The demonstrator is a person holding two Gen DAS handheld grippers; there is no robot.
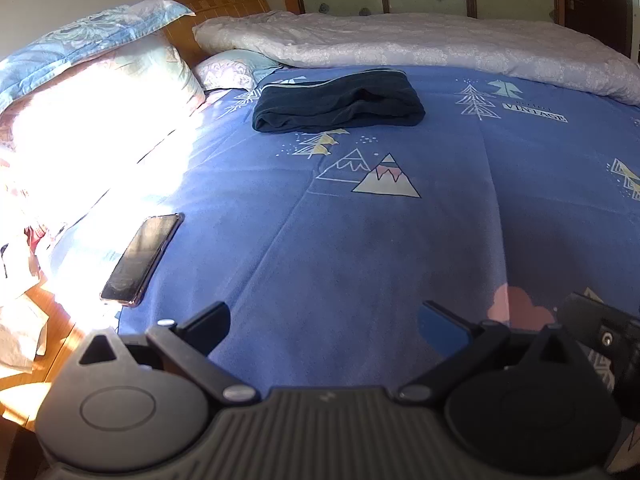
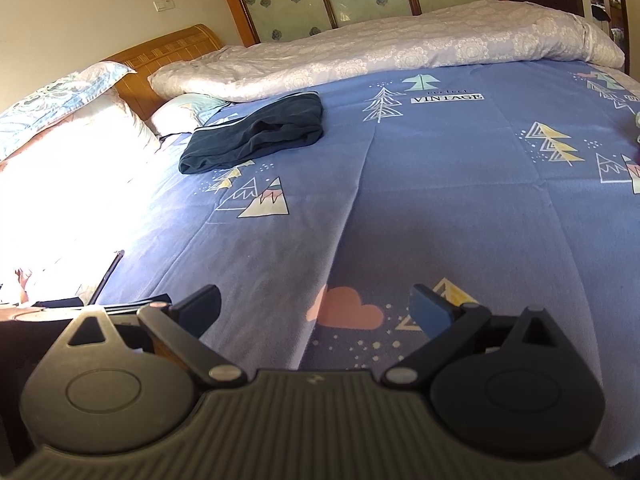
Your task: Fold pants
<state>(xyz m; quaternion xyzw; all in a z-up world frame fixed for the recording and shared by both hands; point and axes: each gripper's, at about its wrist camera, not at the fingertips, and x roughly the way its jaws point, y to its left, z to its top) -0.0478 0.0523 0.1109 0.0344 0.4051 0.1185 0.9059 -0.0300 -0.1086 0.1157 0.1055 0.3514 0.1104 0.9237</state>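
Note:
Dark navy pants (image 1: 338, 106) lie folded into a compact bundle on the blue patterned bedsheet (image 1: 360, 240), far from me near the pillows. They also show in the right wrist view (image 2: 256, 134). My left gripper (image 1: 324, 322) is open and empty, low over the near edge of the bed. My right gripper (image 2: 316, 306) is open and empty too, over the near part of the sheet (image 2: 440, 200). Part of the right gripper's body (image 1: 604, 336) shows at the right edge of the left wrist view.
A phone (image 1: 140, 260) lies on the sheet at the near left, in sunlight. Pillows (image 1: 100, 92) and a wooden headboard (image 1: 224, 8) are at the left. A rolled white quilt (image 1: 420, 44) runs along the far side of the bed. Wooden floor (image 1: 44, 360) lies lower left.

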